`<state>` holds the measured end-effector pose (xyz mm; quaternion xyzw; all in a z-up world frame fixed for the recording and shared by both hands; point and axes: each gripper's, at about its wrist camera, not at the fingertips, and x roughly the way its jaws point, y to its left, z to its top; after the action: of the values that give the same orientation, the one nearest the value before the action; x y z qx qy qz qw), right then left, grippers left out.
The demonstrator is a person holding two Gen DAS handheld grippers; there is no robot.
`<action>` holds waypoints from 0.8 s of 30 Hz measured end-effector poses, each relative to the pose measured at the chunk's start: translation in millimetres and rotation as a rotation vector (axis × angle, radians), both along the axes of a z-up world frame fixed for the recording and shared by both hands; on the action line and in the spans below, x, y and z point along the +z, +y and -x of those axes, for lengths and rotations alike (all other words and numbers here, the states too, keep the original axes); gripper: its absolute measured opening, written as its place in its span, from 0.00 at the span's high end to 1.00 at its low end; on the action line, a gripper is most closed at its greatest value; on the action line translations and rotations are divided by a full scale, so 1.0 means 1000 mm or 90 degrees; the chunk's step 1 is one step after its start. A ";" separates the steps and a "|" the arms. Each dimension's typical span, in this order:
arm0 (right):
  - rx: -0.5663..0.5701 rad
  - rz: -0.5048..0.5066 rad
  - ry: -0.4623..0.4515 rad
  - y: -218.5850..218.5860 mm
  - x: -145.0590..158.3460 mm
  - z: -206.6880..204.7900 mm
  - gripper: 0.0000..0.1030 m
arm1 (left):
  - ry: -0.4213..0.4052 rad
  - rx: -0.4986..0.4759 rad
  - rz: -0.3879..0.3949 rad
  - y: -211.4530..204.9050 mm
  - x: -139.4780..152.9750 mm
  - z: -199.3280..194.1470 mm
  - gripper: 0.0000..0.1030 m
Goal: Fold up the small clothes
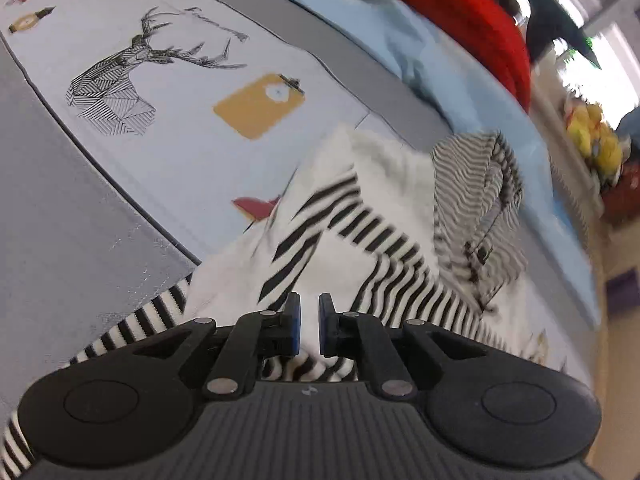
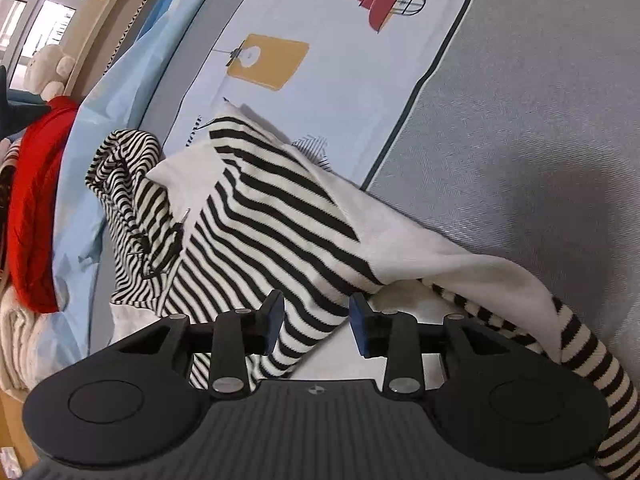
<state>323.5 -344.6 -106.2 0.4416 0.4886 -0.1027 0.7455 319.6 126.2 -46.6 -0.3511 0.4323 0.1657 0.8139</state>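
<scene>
The left hand-held gripper [image 1: 309, 326] sits at the bottom centre of its view, jaws drawn narrow with white cloth of the striped top [image 1: 360, 216] showing in the slim gap between the blue pads [image 1: 295, 322]; whether the pads pinch that cloth I cannot tell. This view is blurred. The top fills the lower middle of the frame, black-and-white stripes beside plain white panels, with its striped hood [image 1: 476, 200] bunched at centre right.

The right hand-held gripper [image 2: 316, 326] is partly open at the bottom centre of its view. A striped fold of the top [image 2: 280, 216] lies between its pads without either pressing on it. A sleeve [image 2: 592, 360] trails down the lower right edge.

The top lies on a printed sheet [image 1: 192, 92] showing a stag [image 1: 132, 76] and a yellow lamp [image 2: 266, 60]. A red garment [image 2: 34, 208] lies at the left edge, with light blue cloth [image 1: 420, 40] beside it.
</scene>
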 end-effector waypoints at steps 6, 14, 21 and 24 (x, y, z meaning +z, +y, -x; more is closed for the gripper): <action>0.013 0.060 -0.030 0.008 0.007 -0.006 0.64 | -0.026 -0.122 -0.078 -0.012 0.004 -0.035 0.70; -0.040 0.075 0.025 -0.007 -0.017 -0.013 0.70 | 0.097 -0.092 0.000 0.014 -0.037 -0.031 0.73; 0.029 0.110 -0.082 0.018 0.012 -0.021 0.62 | 0.066 -0.139 0.002 0.000 -0.026 -0.032 0.70; 0.029 0.092 -0.038 0.019 -0.004 -0.027 0.59 | 0.113 -0.133 0.050 0.004 -0.048 -0.029 0.69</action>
<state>350.6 -326.0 -110.7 0.3785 0.4675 -0.1077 0.7916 348.8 130.5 -94.5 -0.3193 0.5430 0.0932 0.7710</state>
